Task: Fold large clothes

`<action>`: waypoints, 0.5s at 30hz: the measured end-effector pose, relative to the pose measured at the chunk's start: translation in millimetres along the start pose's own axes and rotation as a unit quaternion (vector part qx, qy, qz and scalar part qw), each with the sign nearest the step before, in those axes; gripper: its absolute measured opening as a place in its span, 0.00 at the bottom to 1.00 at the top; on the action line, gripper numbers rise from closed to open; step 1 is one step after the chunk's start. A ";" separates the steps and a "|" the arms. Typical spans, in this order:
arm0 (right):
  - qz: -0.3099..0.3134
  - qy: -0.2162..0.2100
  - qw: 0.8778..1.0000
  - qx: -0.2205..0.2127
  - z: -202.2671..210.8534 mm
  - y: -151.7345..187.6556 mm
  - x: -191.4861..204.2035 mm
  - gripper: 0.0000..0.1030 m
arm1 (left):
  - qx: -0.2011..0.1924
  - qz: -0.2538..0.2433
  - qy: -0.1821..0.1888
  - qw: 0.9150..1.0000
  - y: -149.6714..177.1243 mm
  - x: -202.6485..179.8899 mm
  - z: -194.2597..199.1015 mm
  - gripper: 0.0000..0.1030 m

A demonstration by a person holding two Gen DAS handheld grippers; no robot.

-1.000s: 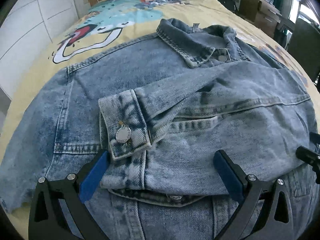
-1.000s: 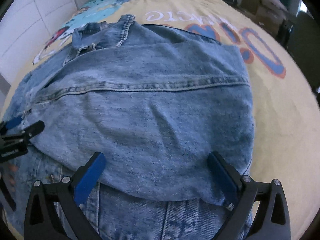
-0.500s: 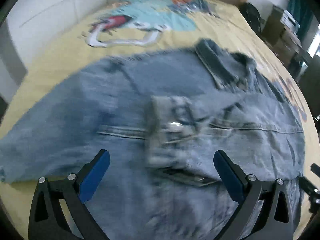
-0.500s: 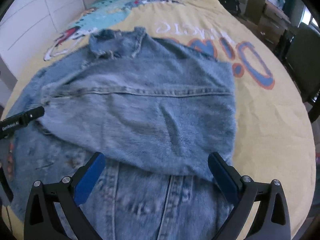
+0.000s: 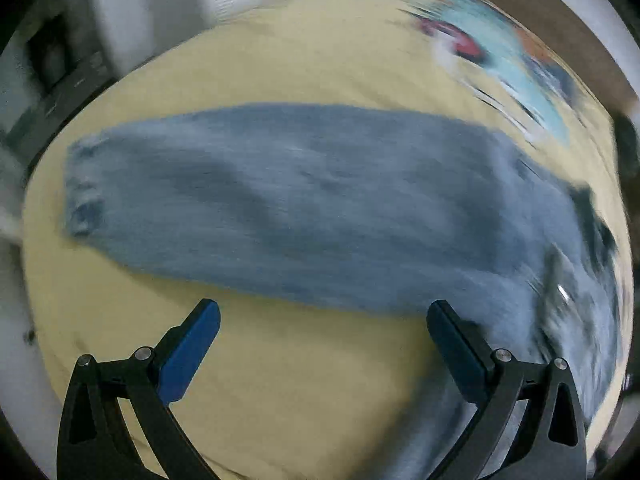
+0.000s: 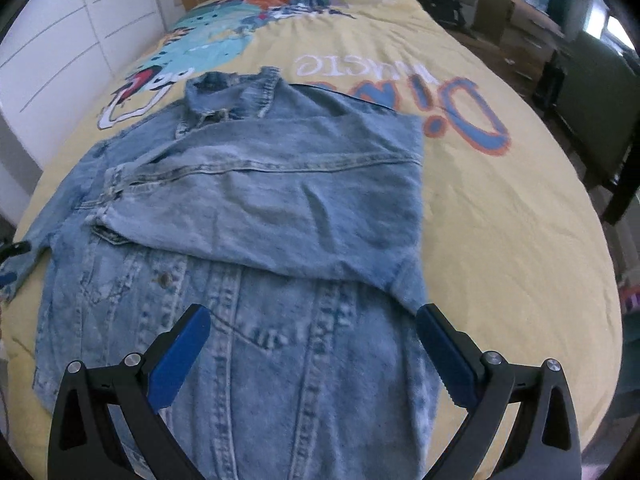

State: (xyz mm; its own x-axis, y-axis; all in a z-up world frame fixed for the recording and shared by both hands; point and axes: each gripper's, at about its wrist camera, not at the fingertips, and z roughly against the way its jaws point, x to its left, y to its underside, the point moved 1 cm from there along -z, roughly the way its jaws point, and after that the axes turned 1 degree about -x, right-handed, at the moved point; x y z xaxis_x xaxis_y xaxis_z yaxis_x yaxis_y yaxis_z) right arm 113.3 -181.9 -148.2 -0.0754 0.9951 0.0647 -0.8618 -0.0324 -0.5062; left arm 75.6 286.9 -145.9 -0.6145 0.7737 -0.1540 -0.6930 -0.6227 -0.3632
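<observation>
Yellow bedspread (image 6: 500, 208), right view sharp on folded denim jacket (image 6: 256, 208), left view blurred sleeve (image 5: 280, 208), both tools spread empty.

- The left wrist view is smeared: the denim jacket (image 5: 320, 208) shows no seams, and the bedspread print (image 5: 504, 68) is unreadable.
- The jacket's hem runs off the right wrist view's bottom edge.
- The folded-over sleeve (image 6: 280, 200) hides the jacket's upper front.

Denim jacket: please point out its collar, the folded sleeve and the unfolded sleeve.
collar (image 6: 224, 92), right wrist view, upper edge.
folded sleeve (image 6: 280, 200), right wrist view, mid-panel.
unfolded sleeve (image 5: 248, 204), left wrist view, blurred middle.
</observation>
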 end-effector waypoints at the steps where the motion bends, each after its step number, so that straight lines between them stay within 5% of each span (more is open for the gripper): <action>1: -0.006 0.002 1.000 0.002 0.3 2.2 -2.8 0.99 | -0.002 0.029 -0.010 1.000 -4.8 20.7 -2.2 0.99; 9: -0.026 0.020 0.999 0.016 2.4 10.1 -14.4 0.99 | 0.032 0.198 -0.017 0.980 -23.9 111.6 -37.0 0.99; 15: -0.027 0.028 0.999 0.018 2.6 9.3 -13.6 0.99 | 0.027 0.207 -0.038 0.977 -39.9 123.1 -43.3 0.99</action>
State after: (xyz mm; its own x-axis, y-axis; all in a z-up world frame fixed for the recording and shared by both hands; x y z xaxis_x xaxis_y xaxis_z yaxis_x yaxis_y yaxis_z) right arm 105.0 -196.0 -151.5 -0.0002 0.9991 0.0426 -0.8816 0.0200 -0.4716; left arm 43.9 412.0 -190.2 -0.8710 0.4447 -0.2087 -0.3967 -0.8873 -0.2350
